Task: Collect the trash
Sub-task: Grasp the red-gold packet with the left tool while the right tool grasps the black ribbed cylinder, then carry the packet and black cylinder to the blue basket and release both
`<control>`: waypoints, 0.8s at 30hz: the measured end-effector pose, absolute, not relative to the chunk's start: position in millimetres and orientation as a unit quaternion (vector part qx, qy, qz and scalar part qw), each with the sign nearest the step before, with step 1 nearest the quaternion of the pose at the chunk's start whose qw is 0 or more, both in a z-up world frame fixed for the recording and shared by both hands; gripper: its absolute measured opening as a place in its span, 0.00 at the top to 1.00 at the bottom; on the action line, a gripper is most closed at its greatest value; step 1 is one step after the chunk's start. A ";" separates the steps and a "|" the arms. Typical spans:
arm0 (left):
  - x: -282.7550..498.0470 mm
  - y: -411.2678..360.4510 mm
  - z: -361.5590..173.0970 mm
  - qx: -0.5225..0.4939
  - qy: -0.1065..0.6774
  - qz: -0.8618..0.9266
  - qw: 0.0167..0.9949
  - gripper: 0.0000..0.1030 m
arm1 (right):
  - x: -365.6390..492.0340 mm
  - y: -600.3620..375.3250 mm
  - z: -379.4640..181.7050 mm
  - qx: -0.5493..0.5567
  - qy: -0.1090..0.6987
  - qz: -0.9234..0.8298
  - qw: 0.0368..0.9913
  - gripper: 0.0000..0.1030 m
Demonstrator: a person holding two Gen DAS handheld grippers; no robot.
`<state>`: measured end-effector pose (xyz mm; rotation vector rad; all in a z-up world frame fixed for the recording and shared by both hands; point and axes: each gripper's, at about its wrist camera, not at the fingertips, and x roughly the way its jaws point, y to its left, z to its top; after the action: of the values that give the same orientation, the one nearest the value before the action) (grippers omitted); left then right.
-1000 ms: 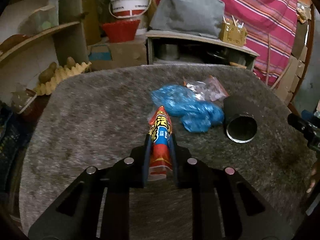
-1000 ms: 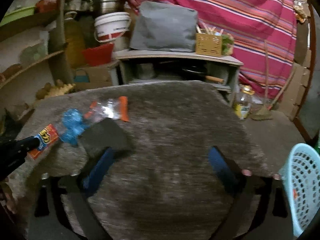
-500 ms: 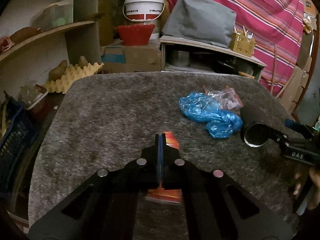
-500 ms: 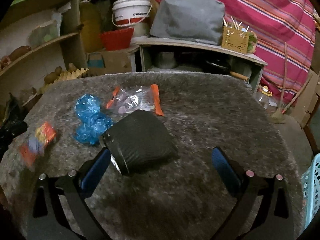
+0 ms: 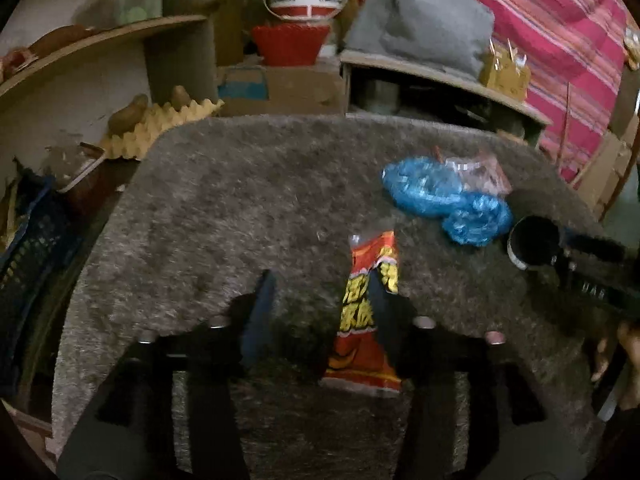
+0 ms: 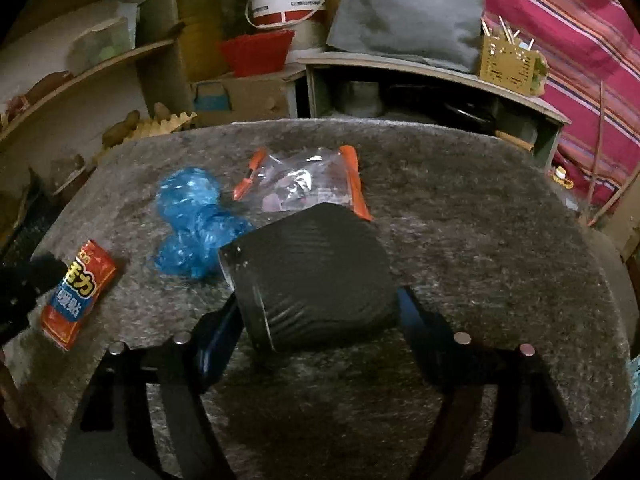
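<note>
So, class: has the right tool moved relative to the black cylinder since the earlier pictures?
Yes. The right tool has come forward to straddle the black cylinder on the grey mat; its jaws are closing.

L tool point(image 5: 320, 300) jaws opening, red snack wrapper point(image 5: 366, 316) btwn them on rug point(image 5: 224, 208).

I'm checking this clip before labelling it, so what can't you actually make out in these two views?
- Black cup, right wrist view: the inside faces away; contents unknown.
- Right gripper, same view: jaws closing around the cup; pad contact unclear.
- Red wrapper, left wrist view: a finger of the opening left gripper hides part; print blurred.
- Clear bag: contents too blurred.
</note>
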<state>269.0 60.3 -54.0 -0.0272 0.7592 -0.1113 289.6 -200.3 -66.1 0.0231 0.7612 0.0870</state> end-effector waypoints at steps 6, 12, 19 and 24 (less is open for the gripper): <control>264.9 47.1 -52.8 -0.008 0.369 -0.072 0.927 0.25 | 273.7 -209.9 -51.5 -0.007 0.350 0.022 0.937 0.31; 277.6 30.4 -81.4 0.033 0.416 -0.070 0.906 0.32 | 256.7 -236.3 -38.7 -0.011 0.341 -0.006 0.940 0.32; 280.4 35.4 -83.1 0.025 0.414 -0.076 0.907 0.75 | 233.4 -275.1 -29.1 -0.006 0.329 -0.035 0.944 0.32; 268.4 18.2 -61.3 0.050 0.381 -0.074 0.920 0.75 | 209.5 -308.7 -17.6 0.005 0.316 -0.056 0.947 0.32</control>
<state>268.4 18.2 -61.3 0.1032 0.7820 -0.1528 209.5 -308.7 -17.6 0.0112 0.6439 -0.1142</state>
